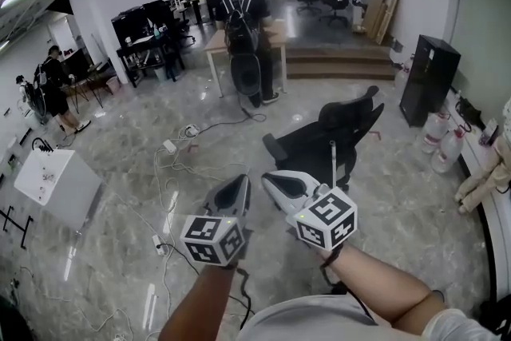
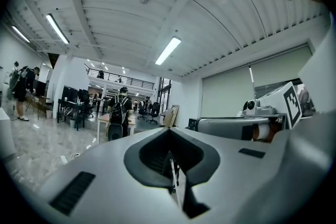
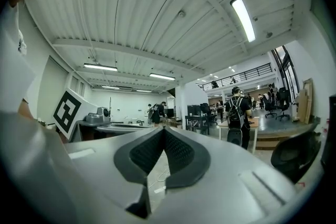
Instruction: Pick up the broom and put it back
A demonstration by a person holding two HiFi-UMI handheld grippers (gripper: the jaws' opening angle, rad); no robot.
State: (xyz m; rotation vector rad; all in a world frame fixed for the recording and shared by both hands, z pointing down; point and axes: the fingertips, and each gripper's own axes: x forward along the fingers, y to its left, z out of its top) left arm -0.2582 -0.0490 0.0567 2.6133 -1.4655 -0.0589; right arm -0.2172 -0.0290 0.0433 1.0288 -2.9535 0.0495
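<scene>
Our left tongs (image 2: pixel 169 134) fill the bottom of the shot. The jaws are pressed together, with only a hairline seam between the dark pads (image 2: pixel 152 152) and nothing caught in them. They point level across a big open office. Just to the right, our right tongs (image 2: pixel 206 126) sit alongside, with the marker cube (image 2: pixel 292 104) showing near the edge. Straight ahead, a person with a black backpack (image 2: pixel 119 110) stands at a pale counter (image 2: pixel 103 122), back to us. Far left, two more people (image 2: pixel 20 86) are standing. A power strip (image 2: pixel 63 158) lies on the glossy floor (image 2: pixel 37 144), and strip lights (image 2: pixel 168 50) run along the ribbed ceiling.
</scene>
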